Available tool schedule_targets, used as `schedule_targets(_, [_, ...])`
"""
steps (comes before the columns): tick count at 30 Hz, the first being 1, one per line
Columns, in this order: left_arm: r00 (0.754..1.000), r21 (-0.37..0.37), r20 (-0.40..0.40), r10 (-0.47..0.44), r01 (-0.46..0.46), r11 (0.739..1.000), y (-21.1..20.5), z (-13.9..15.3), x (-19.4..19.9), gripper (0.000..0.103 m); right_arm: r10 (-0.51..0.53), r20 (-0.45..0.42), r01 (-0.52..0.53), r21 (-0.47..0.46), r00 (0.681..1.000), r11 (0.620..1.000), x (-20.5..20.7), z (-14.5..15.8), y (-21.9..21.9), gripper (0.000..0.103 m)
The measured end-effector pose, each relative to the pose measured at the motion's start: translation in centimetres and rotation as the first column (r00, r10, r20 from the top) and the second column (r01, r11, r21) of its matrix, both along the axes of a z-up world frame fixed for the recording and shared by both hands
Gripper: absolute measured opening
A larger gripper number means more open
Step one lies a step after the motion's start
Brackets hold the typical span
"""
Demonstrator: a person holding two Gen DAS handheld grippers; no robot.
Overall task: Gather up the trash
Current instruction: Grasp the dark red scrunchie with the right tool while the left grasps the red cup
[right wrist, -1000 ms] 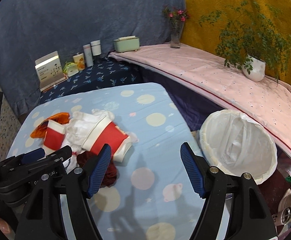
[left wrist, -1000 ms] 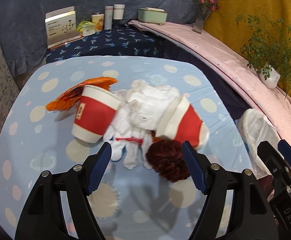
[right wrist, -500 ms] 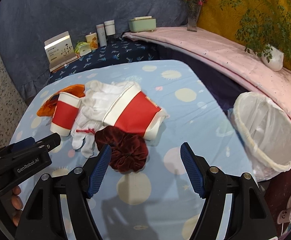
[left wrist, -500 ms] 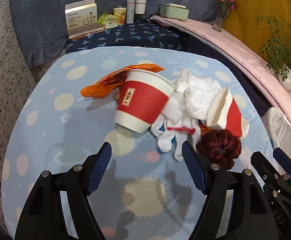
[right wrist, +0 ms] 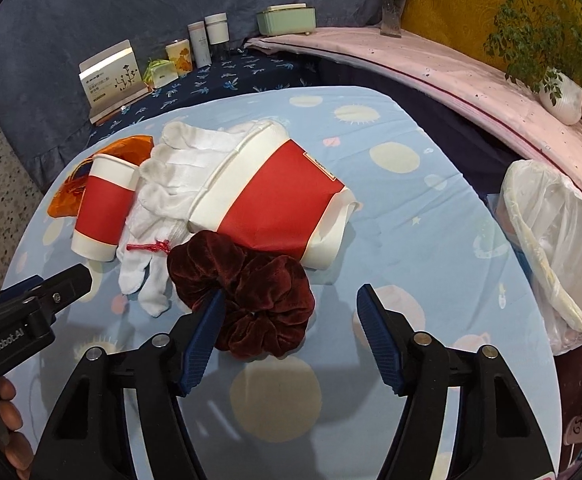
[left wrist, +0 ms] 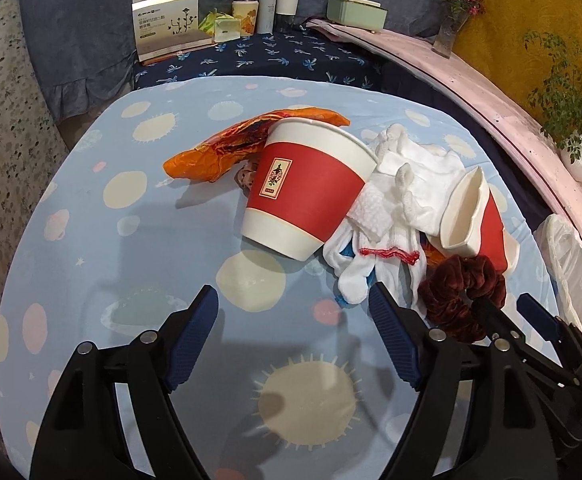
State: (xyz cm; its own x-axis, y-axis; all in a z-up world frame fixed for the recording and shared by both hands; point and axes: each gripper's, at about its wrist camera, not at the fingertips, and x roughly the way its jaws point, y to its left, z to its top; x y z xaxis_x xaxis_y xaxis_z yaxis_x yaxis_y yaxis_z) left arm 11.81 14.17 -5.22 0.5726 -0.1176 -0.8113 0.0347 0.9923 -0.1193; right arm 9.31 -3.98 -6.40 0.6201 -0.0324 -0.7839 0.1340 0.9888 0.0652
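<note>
A pile of trash lies on the blue spotted table: a red and white paper cup on its side, a second crushed cup, white gloves, an orange wrapper and a dark red scrunchie. My left gripper is open and empty, just short of the first cup. My right gripper is open, its left finger at the scrunchie, the crushed cup just beyond. A white-lined bin stands to the right of the table.
A dark blue shelf behind the table holds a card box, jars and a green box. A pink ledge with a vase and a potted plant runs along the right.
Both grippers have moved closer to the pile. The left has swung left, from the scrunchie to face the first cup. The right has come up to the scrunchie and crushed cup. Nothing was grasped.
</note>
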Motion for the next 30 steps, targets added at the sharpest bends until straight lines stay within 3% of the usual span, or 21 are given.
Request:
schedule_targets(6, [1.0,-0.005,-0.015,-0.017,0.017,1.0,-0.6,-0.5,0.2,0.076,0.006,-0.017,-0.006,0.032,1.0,0.999,0.5,-1.0,-0.1,0.044])
schedule_targets(11, [0.999,-0.008,-0.026,-0.027,0.027,1.0,-1.2,-0.9,0.2,0.076,0.026,-0.01,-0.025,0.061,1.0,0.998,0.4,-1.0,-0.1,0.014])
schedule_targets(30, [1.0,-0.025,-0.013,-0.024,0.024,0.999,-2.6,-0.3,0.4,0.076,-0.04,0.139,0.025,0.107,0.99,0.994,-2.0,4.7,-3.9,0.011])
